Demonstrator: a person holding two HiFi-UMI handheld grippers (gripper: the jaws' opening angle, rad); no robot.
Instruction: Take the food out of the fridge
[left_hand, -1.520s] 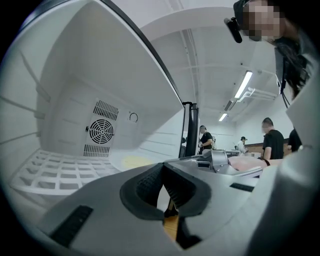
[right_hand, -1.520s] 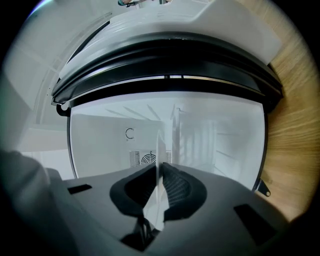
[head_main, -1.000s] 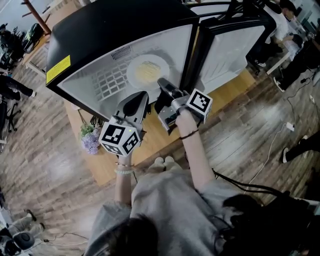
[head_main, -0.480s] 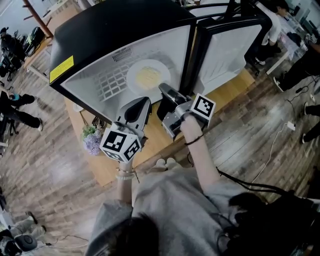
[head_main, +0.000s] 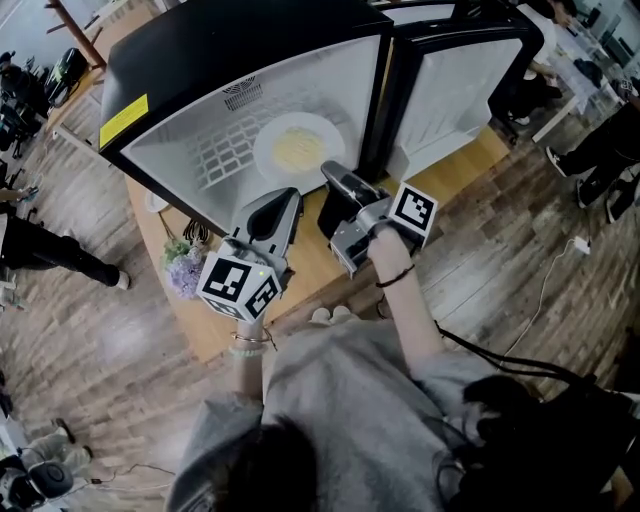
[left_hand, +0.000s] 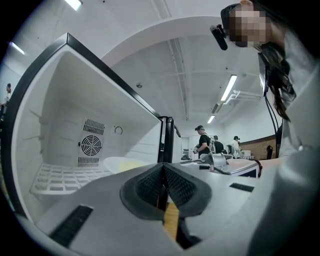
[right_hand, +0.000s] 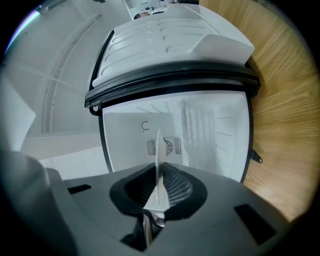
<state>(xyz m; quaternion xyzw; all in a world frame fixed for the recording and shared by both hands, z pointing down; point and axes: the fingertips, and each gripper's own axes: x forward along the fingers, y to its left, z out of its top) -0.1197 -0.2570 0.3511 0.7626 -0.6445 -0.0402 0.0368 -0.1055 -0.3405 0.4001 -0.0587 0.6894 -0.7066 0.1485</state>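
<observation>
Right gripper (right_hand: 159, 186): jaws are clamped on the rim of the white plate (right_hand: 159, 149), which is seen edge-on as a thin pale sliver between the dark ribbed pads (right_hand: 176, 189). The gripper is rolled onto its side, so the fridge (right_hand: 125, 125) appears turned in its view. In the head view the right gripper (head_main: 331, 173) is seen at the near right edge of the plate (head_main: 297, 147).

Left gripper (left_hand: 163, 172): jaws are closed together, pads are met along one seam, and nothing is held between them. In the head view the left gripper (head_main: 284, 198) is seen just outside the fridge opening, beside the right one, below and left of the plate.

Plate: it is seen on the white wire shelf (head_main: 225, 160) inside the fridge (head_main: 240, 60), toward the right side of the compartment. Yellow food (head_main: 298, 150) is carried at its centre. From the left gripper view the plate (left_hand: 122, 162) is seen low above the wire shelf (left_hand: 55, 177), in front of the round fan vent (left_hand: 91, 145) in the back wall.

Surroundings: the fridge door (head_main: 450, 80) is swung open to the right. A yellow label (head_main: 123, 122) is noted on the black casing. The fridge is stood on a wooden table (head_main: 305, 270); a bunch of purple flowers (head_main: 183, 275) is seen at its left end. People (left_hand: 204, 142) are noted standing in the far background.
</observation>
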